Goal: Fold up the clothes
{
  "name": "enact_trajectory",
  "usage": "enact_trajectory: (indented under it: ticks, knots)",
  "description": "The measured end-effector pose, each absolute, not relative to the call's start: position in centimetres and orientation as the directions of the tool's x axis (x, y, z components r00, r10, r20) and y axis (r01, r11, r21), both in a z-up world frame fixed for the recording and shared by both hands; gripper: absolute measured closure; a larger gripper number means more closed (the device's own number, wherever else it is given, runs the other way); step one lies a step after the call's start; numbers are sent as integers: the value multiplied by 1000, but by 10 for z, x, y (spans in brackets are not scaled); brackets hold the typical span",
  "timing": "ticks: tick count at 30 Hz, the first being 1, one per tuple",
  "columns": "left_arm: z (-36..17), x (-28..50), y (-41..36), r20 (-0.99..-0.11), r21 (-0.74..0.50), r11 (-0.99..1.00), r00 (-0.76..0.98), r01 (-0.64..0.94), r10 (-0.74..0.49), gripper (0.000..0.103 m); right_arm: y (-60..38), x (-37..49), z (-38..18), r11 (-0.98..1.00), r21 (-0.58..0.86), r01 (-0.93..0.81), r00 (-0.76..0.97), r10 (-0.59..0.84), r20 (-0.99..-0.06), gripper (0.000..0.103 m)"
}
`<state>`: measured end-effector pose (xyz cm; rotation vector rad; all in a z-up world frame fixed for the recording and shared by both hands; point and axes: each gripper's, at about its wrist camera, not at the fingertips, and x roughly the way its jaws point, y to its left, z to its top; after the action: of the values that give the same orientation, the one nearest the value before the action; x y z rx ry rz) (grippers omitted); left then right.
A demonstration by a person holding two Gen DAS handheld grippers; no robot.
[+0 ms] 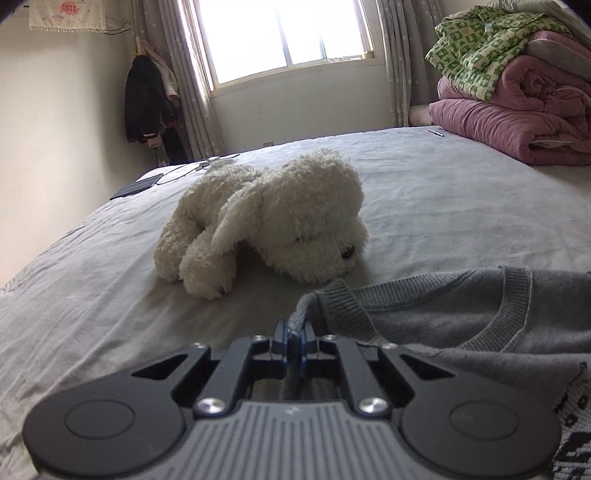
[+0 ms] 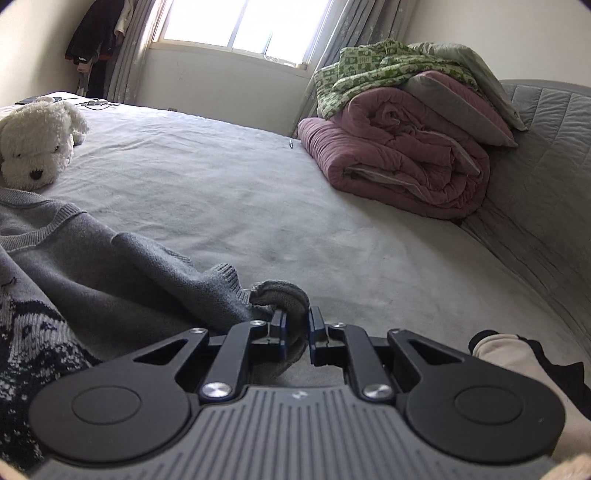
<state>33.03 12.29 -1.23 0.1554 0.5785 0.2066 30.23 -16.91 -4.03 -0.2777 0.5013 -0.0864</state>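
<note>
A grey knitted sweater (image 1: pixel 461 325) lies on the bed, its ribbed neckline turned toward the plush toy and a dark patterned band near the lower edge of both views; the left gripper (image 1: pixel 294 338) has its fingers pressed together on a ribbed edge of the knit, with fabric running back between them; the right gripper (image 2: pixel 297 325) has its fingers a little apart with a bunched grey cuff (image 2: pixel 280 295) sitting between them, and whether they truly pinch it I cannot tell.

No containers show; the bed (image 2: pixel 258 192) is covered by a pale, lightly creased sheet, with a grey quilted headboard (image 2: pixel 546 147) along its right side; a bright window (image 1: pixel 284 33) with patterned curtains stands beyond the bed.

A white plush dog (image 1: pixel 266 221) lies just past the neckline, near but apart; a folded pink quilt (image 2: pixel 399 147) sits by the headboard, topped by a green patterned cloth (image 2: pixel 373 74); dark clothes (image 1: pixel 147 99) hang in the corner; a pen (image 1: pixel 436 132) lies near the quilt.
</note>
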Motion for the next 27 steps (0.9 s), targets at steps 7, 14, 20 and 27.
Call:
enact_trajectory:
  ticks: [7, 14, 20, 27]
  knots:
    - [-7, 306, 134, -571, 84, 988, 806, -134, 157, 51, -178, 284, -33, 981, -191, -21, 855, -82, -512, 51]
    - [14, 258, 132, -635, -2, 997, 770, -80, 61, 32, -182, 252, -19, 997, -65, -49, 831, 5, -556, 42]
    - [27, 205, 134, -696, -86, 993, 718, -80, -2, 22, -178, 213, -18, 995, 80, -67, 798, 102, -594, 36]
    - [32, 131, 132, -739, -163, 986, 667, -39, -95, 15, -157, 185, -30, 976, 188, -106, 765, 201, -612, 35]
